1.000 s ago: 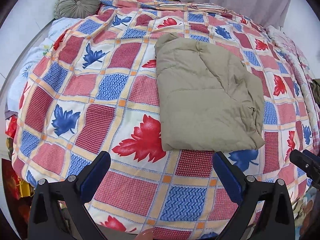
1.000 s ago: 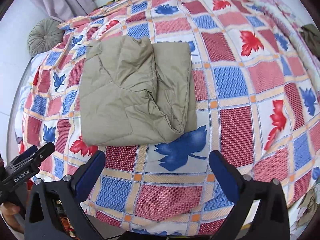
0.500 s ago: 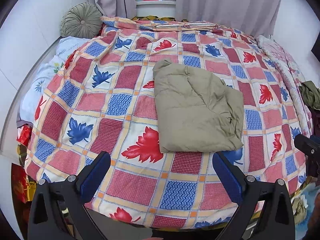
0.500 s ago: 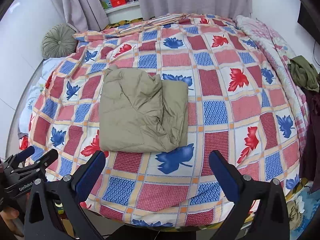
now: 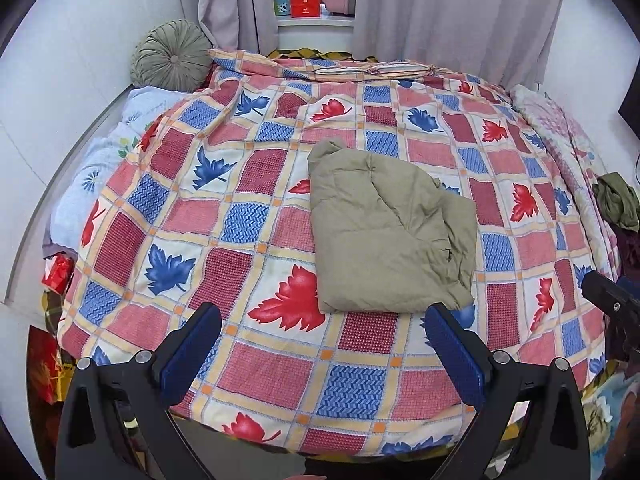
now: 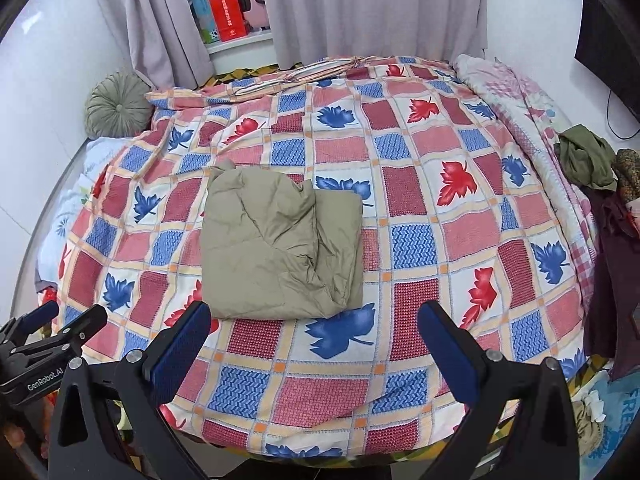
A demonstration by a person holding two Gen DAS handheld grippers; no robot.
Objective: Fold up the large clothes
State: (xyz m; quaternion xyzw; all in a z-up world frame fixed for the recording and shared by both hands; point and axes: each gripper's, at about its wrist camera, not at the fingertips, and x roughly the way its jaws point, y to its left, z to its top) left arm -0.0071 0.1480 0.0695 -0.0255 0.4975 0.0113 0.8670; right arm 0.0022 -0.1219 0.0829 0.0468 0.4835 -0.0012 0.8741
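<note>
Puffy quilted olive jacket (image 5: pixel 390 236), squarely folded

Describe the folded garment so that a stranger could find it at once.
Look at the bed with the checked leaf-print quilt. Near its middle lies the khaki folded garment, a puffy rectangle. It is the only plain, unpatterned piece lying on the quilt.

One folded khaki jacket (image 5: pixel 390 236) is sitting on one patchwork quilt (image 5: pixel 256 240). One round cushion (image 5: pixel 172 56) is lying far left. Two grippers showing.
</note>
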